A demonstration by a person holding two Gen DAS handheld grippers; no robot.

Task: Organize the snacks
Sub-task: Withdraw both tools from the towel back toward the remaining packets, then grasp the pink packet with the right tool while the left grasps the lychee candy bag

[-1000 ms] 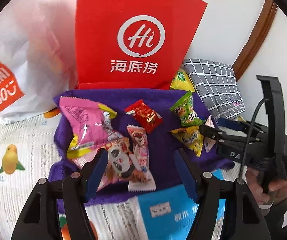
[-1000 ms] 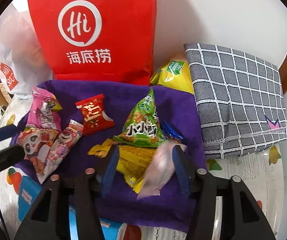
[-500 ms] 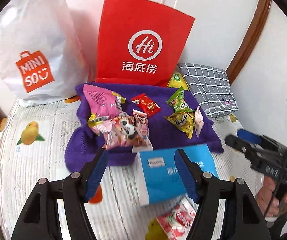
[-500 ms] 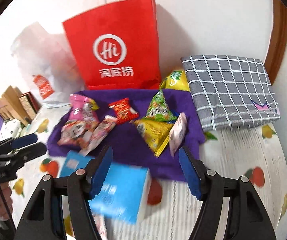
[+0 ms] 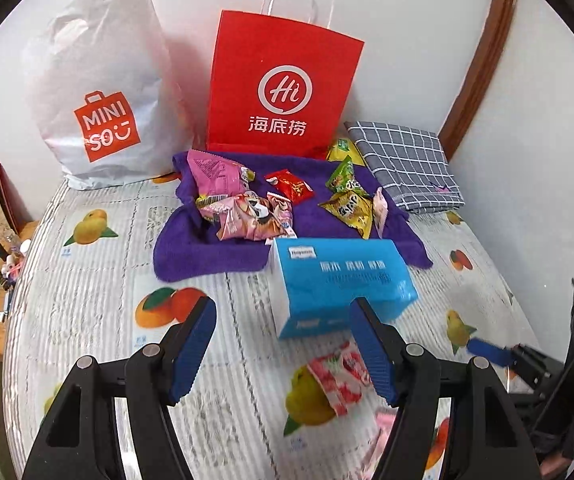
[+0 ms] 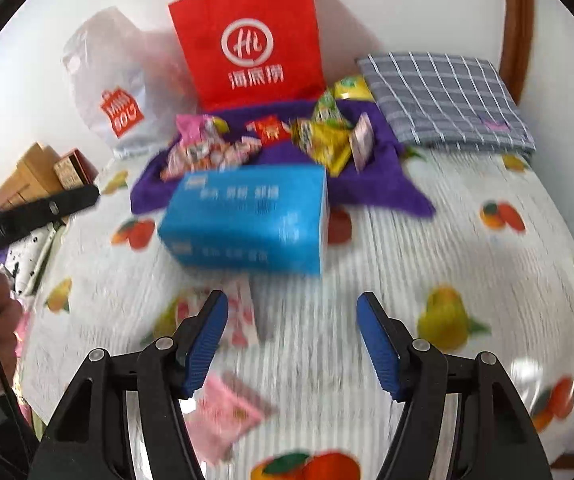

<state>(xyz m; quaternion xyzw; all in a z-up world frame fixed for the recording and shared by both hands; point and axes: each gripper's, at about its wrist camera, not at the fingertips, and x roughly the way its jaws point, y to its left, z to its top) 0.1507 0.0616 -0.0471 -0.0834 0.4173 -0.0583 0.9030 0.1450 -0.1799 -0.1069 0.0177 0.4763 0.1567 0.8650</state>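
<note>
**Snacks heaped on towel, both grippers empty**

Purple towel (image 5: 207,252) spread at bed's (image 5: 87,280) far edge, before red bag (image 5: 283,84) and white bag (image 5: 103,80). Snacks (image 5: 247,208) piled on towel: pink packs left, red pack (image 5: 289,186) middle, green and yellow packs (image 5: 347,200) right. Blue box (image 5: 339,280) just beside towel's near edge. Loose pink-red pack (image 5: 339,376) nearer still. Checked cloth (image 5: 407,160) at far right corner. Left gripper (image 5: 283,344) parted, gripping nothing. Right gripper (image 6: 293,344) likewise apart, empty; view blurred
</note>
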